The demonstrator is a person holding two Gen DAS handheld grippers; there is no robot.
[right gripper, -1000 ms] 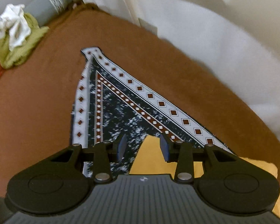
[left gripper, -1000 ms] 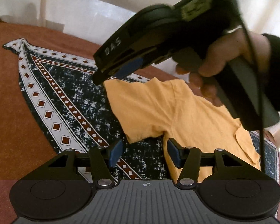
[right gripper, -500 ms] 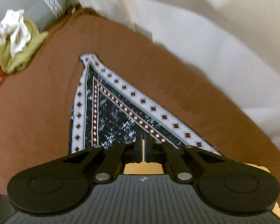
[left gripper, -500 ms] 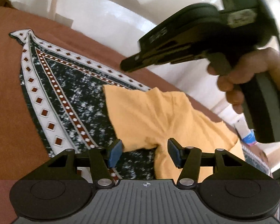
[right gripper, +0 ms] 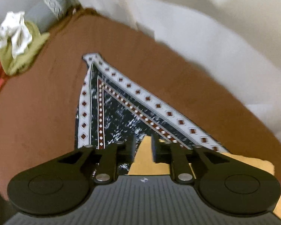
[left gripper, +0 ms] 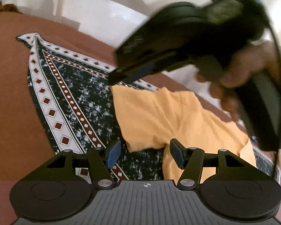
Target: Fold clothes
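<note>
Two garments lie on the brown bedspread (left gripper: pixel 9 97): an orange cotton T-shirt (left gripper: pixel 159 116) spread over the patterned dark scarf (left gripper: pixel 80 97). Over the shirt's far corner, the right gripper (right gripper: pixel 143 148) snapped shut and has just been reopening, narrow and empty, so that grasp missed. The left gripper (left gripper: pixel 144 152) hangs wide, empty, above its sleeve. Lettering on the tool is blurred.

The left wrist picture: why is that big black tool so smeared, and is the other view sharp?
In the left wrist view the right gripper and the hand holding it are motion-blurred, while the yellow shirt and patterned cloth stay crisp; the fisheye lens bends the edges. In the right wrist view the whole scene is slightly smeared, most at the clothes pile.
</note>
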